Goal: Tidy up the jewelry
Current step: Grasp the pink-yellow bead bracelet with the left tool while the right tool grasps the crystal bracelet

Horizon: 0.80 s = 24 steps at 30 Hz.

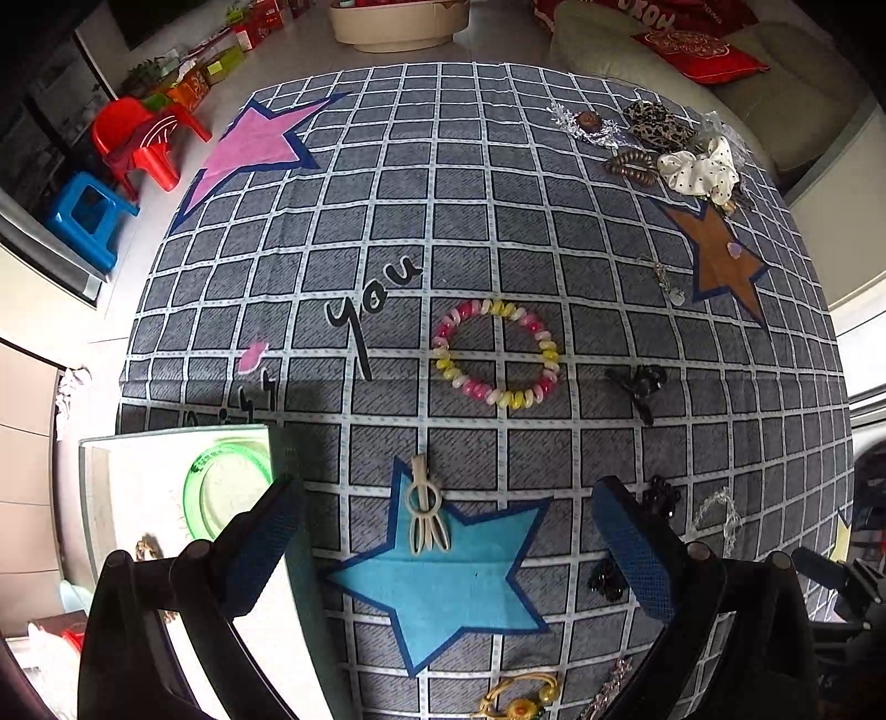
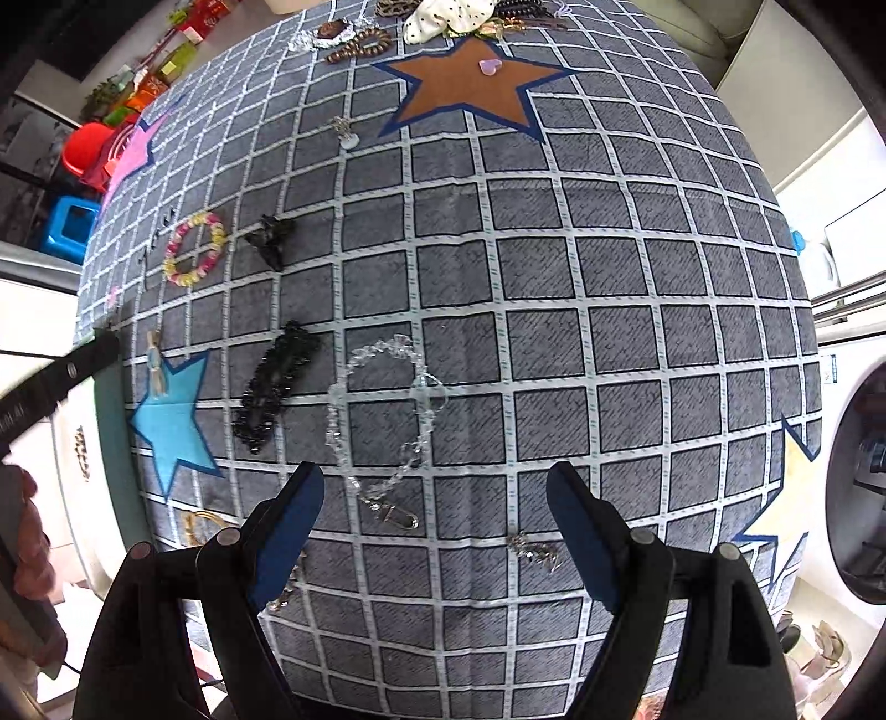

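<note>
You are in a home, in a lived-in room. Far ahead of your left tongs a sofa (image 1: 775, 111) carries a red cushion (image 1: 700, 52). Off to their left a red plastic chair (image 1: 141, 141) and a blue stool (image 1: 88, 219) stand on the tiled floor (image 1: 310, 50). Right of your right tongs sits a front-loading washing machine (image 2: 855, 476).
</note>
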Available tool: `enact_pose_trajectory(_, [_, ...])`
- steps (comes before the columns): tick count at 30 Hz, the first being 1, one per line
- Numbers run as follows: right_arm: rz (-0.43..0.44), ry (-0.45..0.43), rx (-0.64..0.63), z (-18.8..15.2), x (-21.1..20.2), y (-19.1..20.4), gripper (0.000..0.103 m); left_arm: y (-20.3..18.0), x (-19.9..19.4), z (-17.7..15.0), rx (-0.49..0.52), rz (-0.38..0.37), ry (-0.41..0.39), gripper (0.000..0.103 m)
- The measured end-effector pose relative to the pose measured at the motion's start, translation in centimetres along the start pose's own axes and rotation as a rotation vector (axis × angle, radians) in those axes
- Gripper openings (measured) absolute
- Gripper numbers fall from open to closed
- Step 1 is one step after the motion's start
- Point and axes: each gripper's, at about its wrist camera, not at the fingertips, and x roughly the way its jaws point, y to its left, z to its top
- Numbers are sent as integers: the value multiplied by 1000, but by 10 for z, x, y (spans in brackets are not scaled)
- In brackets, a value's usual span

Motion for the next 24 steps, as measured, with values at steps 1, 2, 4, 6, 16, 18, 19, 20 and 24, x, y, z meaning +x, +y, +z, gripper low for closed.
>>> enact_pose_trajectory(1, [3, 6, 0, 1, 3, 0, 85, -1, 4, 4, 3, 3, 1, 103])
enact_pose_trajectory(2, [6, 15, 0, 1, 7, -1, 85, -2, 7, 7, 4, 5, 3, 103])
enact_pose_trajectory(4, [17, 27, -2, 0, 12, 0, 85, -3, 15, 14, -1, 7, 6, 103])
enact_pose_trajectory(6, [22, 32, -14, -2, 19, 6, 85, -1, 24, 20, -17, 3, 15, 103])
enact_pose_trajectory(16, [-89, 8, -74, -16, 53, 43, 86, 3, 73, 43, -87, -4, 70, 103])
enact_pose_trajectory(18, [-116, -13, -84, -18, 56, 51, 86, 1, 79, 46, -83, 1, 77, 103])
enact_pose_trajectory(19, [-138, -20, -92, -19, 59, 58, 86, -1, 81, 46, -80, 4, 77, 103])
enact_pose_trajectory(20, [-147, -29, -98, -19, 61, 63, 87, -2, 83, 47, -78, 12, 77, 103])
enact_pose_trajectory(24, [-145, -43, -90, -17, 65, 77, 86, -8, 81, 48, -66, 12, 55, 101])
